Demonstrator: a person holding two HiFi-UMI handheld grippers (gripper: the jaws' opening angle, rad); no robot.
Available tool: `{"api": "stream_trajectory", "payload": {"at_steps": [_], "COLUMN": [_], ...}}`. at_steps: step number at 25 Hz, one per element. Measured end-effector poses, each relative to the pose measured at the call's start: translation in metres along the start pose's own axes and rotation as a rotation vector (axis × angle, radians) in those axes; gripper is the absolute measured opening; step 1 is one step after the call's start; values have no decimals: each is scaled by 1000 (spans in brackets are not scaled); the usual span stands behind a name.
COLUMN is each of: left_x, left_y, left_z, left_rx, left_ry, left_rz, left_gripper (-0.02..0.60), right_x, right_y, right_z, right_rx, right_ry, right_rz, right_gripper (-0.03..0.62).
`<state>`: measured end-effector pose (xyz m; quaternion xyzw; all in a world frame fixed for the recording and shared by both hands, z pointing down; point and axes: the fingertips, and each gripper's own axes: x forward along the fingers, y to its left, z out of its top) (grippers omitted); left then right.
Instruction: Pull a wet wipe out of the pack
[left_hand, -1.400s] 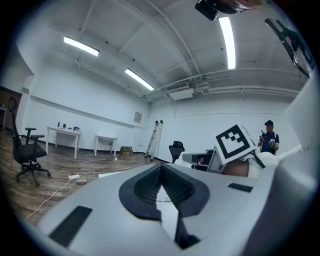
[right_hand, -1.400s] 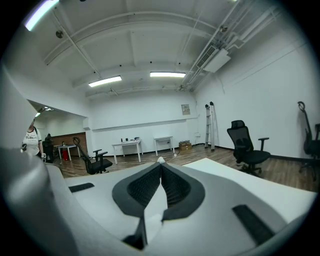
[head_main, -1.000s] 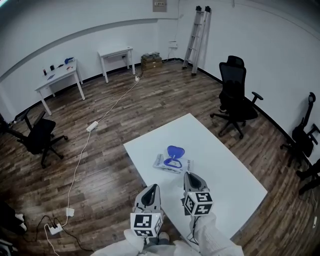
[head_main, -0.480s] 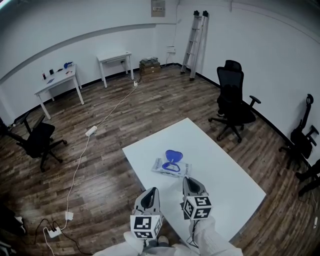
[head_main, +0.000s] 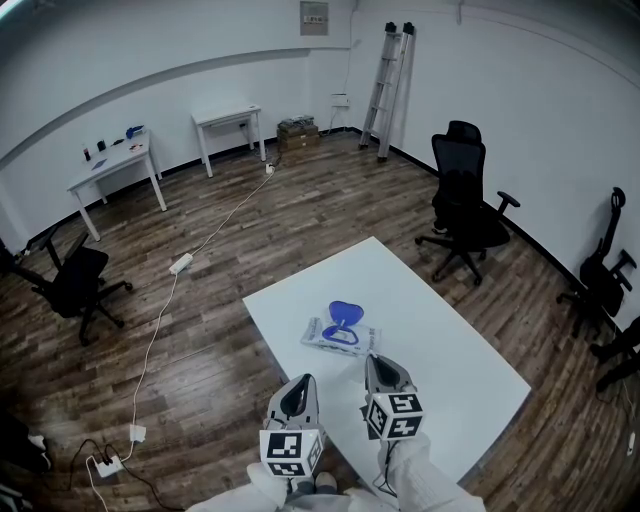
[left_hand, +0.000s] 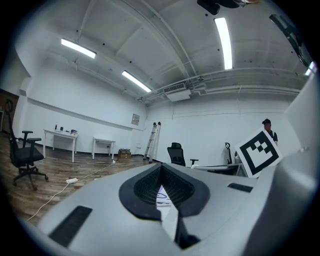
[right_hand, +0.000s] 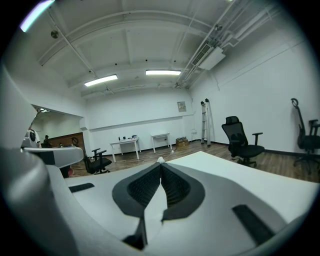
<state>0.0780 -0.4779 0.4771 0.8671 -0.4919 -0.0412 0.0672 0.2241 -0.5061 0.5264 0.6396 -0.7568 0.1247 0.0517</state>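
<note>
While left gripper (head_main: 304, 374) and right gripper (head_main: 376, 354) sit pressed together, empty, short of the pack (head_main: 340, 336), its blue lid (head_main: 346, 312) looks open; no wipe visibly out.

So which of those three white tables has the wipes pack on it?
The large table nearest the person, with the wet wipe pack lying on it. The two small desks stand far off across the room.

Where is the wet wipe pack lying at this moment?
In the head view the wet wipe pack lies on the white table, just ahead of the right tongs and toward the table's left side.
</note>
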Motion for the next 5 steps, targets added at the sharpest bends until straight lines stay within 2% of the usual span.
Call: {"api": "stream_trajectory", "payload": {"at_steps": [5], "left_x": [1], "left_y": [4], "left_z": [0], "left_rx": [0], "left_ry": [3], "left_rz": [4], "left_gripper": [-2], "right_x": [2], "right_y": [0], "right_z": [0], "right_rx": [3], "right_ry": [-1], "right_rz": [-2], "right_gripper": [14]}}
